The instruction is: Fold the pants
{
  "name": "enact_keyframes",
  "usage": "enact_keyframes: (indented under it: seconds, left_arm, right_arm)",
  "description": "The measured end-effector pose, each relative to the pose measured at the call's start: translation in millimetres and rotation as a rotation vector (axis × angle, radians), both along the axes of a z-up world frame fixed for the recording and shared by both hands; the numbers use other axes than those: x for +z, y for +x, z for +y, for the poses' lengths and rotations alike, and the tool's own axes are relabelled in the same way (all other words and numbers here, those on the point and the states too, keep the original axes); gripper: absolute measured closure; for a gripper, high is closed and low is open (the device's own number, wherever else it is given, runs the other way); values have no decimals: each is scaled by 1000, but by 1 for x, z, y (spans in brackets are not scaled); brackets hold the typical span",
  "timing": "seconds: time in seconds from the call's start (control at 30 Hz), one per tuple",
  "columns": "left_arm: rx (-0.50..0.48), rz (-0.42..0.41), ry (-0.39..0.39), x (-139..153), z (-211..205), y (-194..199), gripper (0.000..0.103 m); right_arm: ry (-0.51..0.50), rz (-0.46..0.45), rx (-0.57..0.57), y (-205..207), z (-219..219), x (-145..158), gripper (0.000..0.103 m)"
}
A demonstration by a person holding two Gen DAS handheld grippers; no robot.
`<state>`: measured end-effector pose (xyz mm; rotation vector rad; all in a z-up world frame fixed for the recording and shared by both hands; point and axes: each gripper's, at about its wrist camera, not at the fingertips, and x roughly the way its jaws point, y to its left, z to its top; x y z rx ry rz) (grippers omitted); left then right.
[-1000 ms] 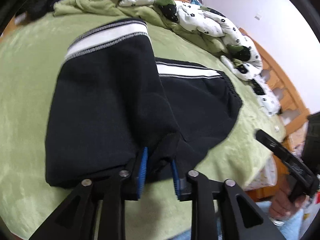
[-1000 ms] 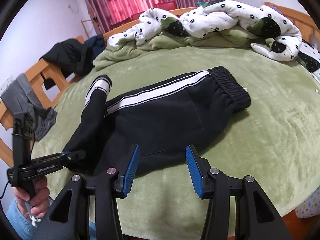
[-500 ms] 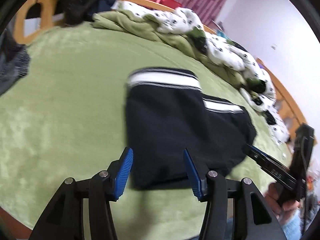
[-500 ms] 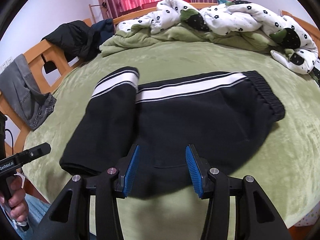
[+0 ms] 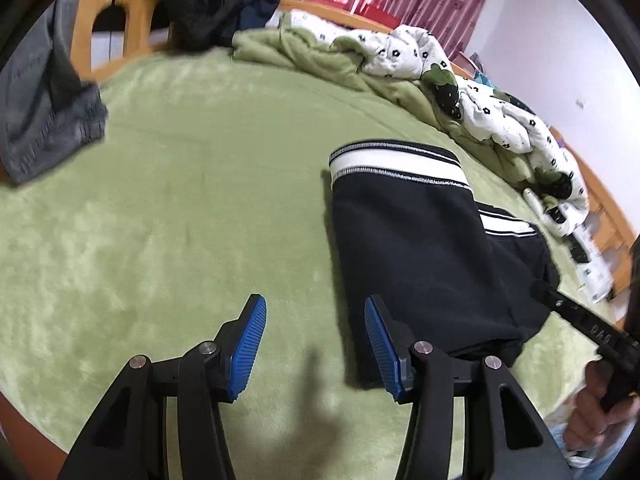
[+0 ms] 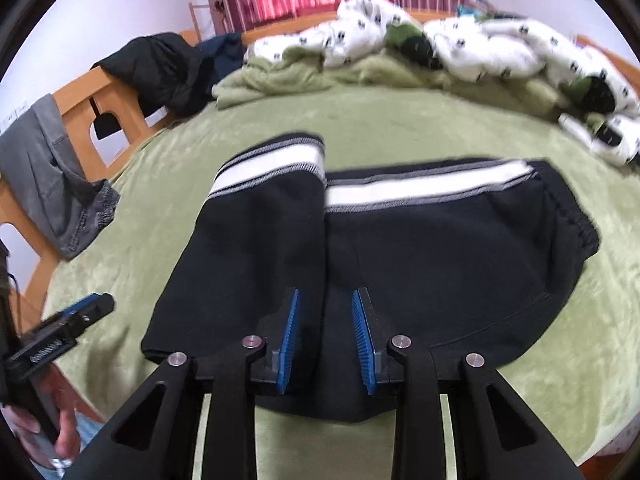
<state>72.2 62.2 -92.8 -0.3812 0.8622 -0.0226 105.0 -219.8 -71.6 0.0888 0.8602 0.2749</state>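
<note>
Black pants [image 6: 420, 264] with a white side stripe lie on the green bed, the legs folded over onto the upper part; they also show in the left wrist view [image 5: 416, 252]. My left gripper [image 5: 312, 348] is open and empty, low over the blanket just left of the pants' near corner. My right gripper [image 6: 325, 340] is open, narrower than before, with its blue pads [image 6: 289, 340] over the pants' near edge at the fold line. No cloth shows between the pads.
A green blanket [image 5: 180, 200] covers the bed. A rumpled white spotted duvet [image 6: 460, 40] lies along the far edge. Grey trousers [image 6: 52, 184] and a dark jacket [image 6: 160, 68] hang on the wooden bed frame [image 6: 104, 108] at left.
My left gripper let go of the pants' fold, opened and drew back to the left. My right gripper moved in over the pants' near edge and its jaws narrowed.
</note>
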Motion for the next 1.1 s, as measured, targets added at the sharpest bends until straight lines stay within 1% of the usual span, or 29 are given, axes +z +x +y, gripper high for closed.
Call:
enact_keyframes:
  seconds: [0.07,0.17,0.23,0.27,0.3,0.33,0.4,0.53,0.63,0.73,0.77,0.8,0.87,0.93,1.1]
  left_arm:
    - [21,20,-21,-2,8,2,55]
    - [42,17,-9,-3,15,2,53]
    - [55,19,-14,-3,18,1,53]
    - [54,24,-24,-4,19,2,53]
    - [52,30,-36,-5,20,2,53]
    - [51,36,-43,-5,21,2,53]
    - [50,42,-53,-7,21,3,53]
    - [30,44,-59,-6,19,3,53]
    - [11,42,-54,-4,13,4,53]
    - [1,46,-52,-5,9,4,53]
    - [-3,51,-52,-6,8,4,53]
    - [-7,57,-50,-7,8,5,53]
    - [-13,61,-48,-7,6,6,53]
    - [-18,60,-42,-6,3,6,53]
    - [-26,59,-28,-3,-4,7,53]
  right_arm:
    - [12,4,4,1,2,-1,75]
    - [23,8,-7,1,4,-4,75]
    - [45,31,3,3,6,-9,69]
    - [59,47,12,5,8,-12,68]
    - [70,60,17,5,10,-15,64]
    - [75,69,19,6,12,-18,58]
    - [76,88,14,8,16,-27,53]
    - [74,135,12,13,25,-47,53]
    - [68,134,1,14,31,-56,51]
    - [84,118,-25,13,33,-57,51]
    - [92,117,-31,13,33,-57,53]
    - [102,110,-37,12,33,-56,59]
    - [108,101,-41,12,33,-54,62]
    - [114,92,-33,10,33,-52,68]
    - [129,89,-16,8,30,-50,69]
